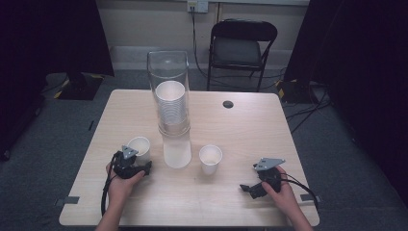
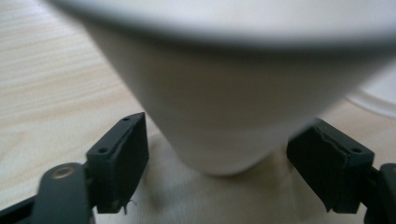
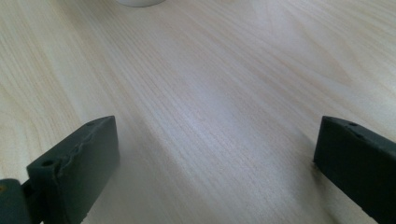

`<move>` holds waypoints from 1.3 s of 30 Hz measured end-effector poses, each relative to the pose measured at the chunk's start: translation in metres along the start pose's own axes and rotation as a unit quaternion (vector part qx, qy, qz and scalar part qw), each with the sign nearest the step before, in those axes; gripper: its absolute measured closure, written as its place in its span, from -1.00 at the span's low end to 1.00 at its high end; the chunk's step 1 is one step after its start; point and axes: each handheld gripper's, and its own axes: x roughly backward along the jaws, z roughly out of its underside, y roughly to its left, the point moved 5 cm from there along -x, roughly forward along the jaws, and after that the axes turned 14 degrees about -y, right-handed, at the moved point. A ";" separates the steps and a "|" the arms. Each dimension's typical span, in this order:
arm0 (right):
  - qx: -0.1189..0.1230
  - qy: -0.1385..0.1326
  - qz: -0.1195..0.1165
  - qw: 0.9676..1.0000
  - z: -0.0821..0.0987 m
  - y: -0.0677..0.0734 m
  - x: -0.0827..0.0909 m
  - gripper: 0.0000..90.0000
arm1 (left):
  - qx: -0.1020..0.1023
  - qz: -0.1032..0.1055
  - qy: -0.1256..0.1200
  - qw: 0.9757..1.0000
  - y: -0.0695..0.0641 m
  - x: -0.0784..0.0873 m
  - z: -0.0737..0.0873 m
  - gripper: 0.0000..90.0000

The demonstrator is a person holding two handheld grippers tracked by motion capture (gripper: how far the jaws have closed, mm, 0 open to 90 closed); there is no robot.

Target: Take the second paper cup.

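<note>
A white paper cup [image 1: 139, 146] stands upright on the wooden table [image 1: 231, 130] at the front left. My left gripper [image 1: 136, 161] sits right behind it, open. In the left gripper view this cup [image 2: 224, 107] fills the space between the two black jaws of my left gripper [image 2: 227, 126], which stand on either side of its base with small gaps. A second white cup [image 1: 210, 158] stands near the table's middle. My right gripper [image 1: 248, 187] rests at the front right, open [image 3: 218, 123], with bare wood between its jaws.
A tall clear dispenser tube [image 1: 168, 72] holding a stack of white cups [image 1: 171, 108] stands at the table's centre, between the two loose cups. A black grommet [image 1: 228, 104] lies at the far side. A folding chair [image 1: 243, 48] stands beyond the table.
</note>
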 end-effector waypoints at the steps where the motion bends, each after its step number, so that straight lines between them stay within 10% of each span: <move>1: 0.000 0.000 0.000 1.000 0.000 0.000 0.000 -1.00 | -0.005 0.006 0.004 1.000 0.001 0.003 0.002 -0.61; 9: 0.000 0.000 0.000 1.000 0.000 0.000 0.000 -1.00 | -0.029 0.051 0.012 0.998 0.006 0.035 0.018 -0.65; 22: 0.000 0.000 0.000 1.000 0.000 0.000 0.000 -1.00 | -0.089 0.126 0.014 0.988 0.001 0.067 0.034 -0.64; 39: -0.001 0.000 0.000 1.000 0.000 0.000 0.000 -1.00 | -0.081 0.140 0.009 0.987 0.001 0.067 0.037 -0.73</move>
